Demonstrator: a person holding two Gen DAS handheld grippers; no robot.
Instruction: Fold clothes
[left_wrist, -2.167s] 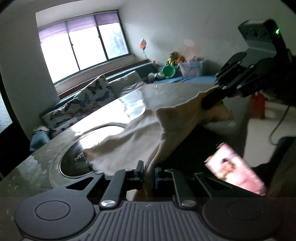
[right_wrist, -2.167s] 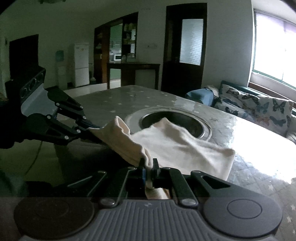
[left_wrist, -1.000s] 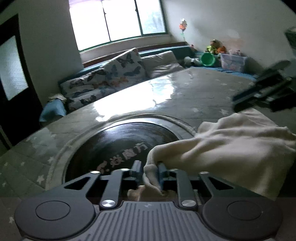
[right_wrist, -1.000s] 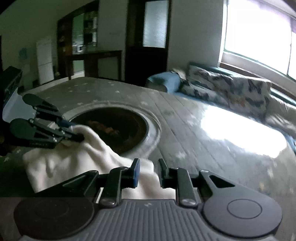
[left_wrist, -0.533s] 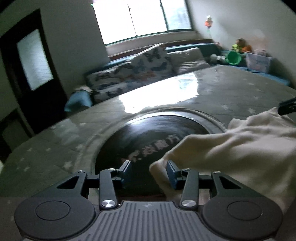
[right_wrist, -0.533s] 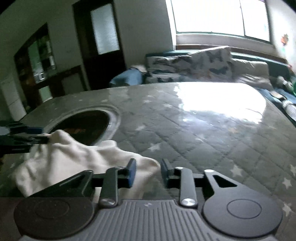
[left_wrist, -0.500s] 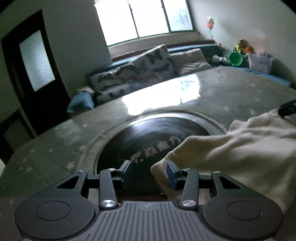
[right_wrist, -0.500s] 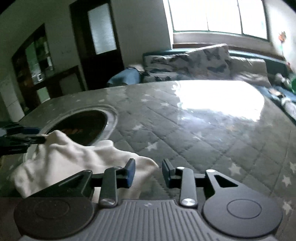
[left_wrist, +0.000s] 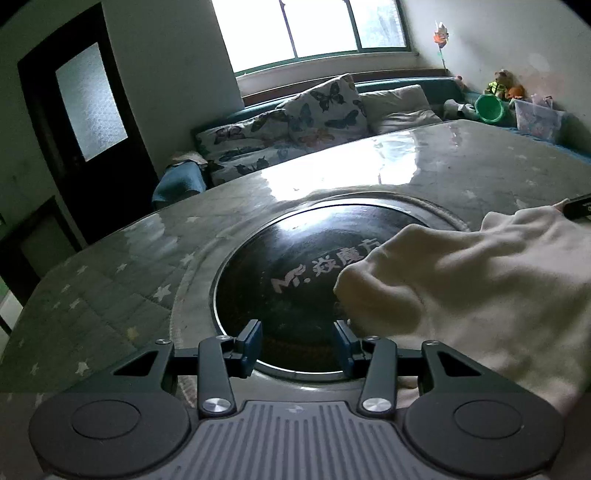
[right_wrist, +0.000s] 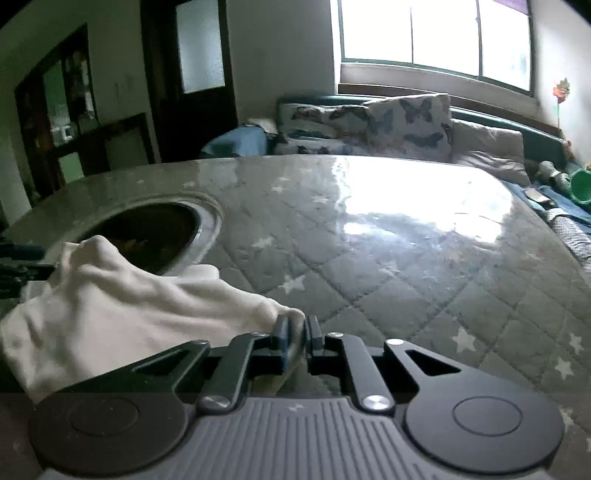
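A cream garment (left_wrist: 480, 280) lies bunched on the table, partly over the round black inset (left_wrist: 295, 266). My left gripper (left_wrist: 297, 343) stands open above the inset's near rim. Nothing is between its fingers, and the garment's folded edge lies just right of the right finger. In the right wrist view the garment (right_wrist: 129, 306) stretches leftward from my right gripper (right_wrist: 296, 338). Its jaws are closing, with the garment's near corner nipped between the blue pads. The right gripper's dark tip (left_wrist: 578, 208) shows at the garment's far edge in the left wrist view.
The table (right_wrist: 406, 258) has a glossy grey quilted top with white stars. Behind it stands a sofa with butterfly cushions (left_wrist: 325, 107) under a bright window. A dark door (left_wrist: 85, 122) is at the left, and a green bucket (left_wrist: 489, 107) and toys are at the right.
The left gripper has let go of the garment, opened wide and drawn off to the left. The garment was laid down on the table. The right gripper's jaws have narrowed onto its corner.
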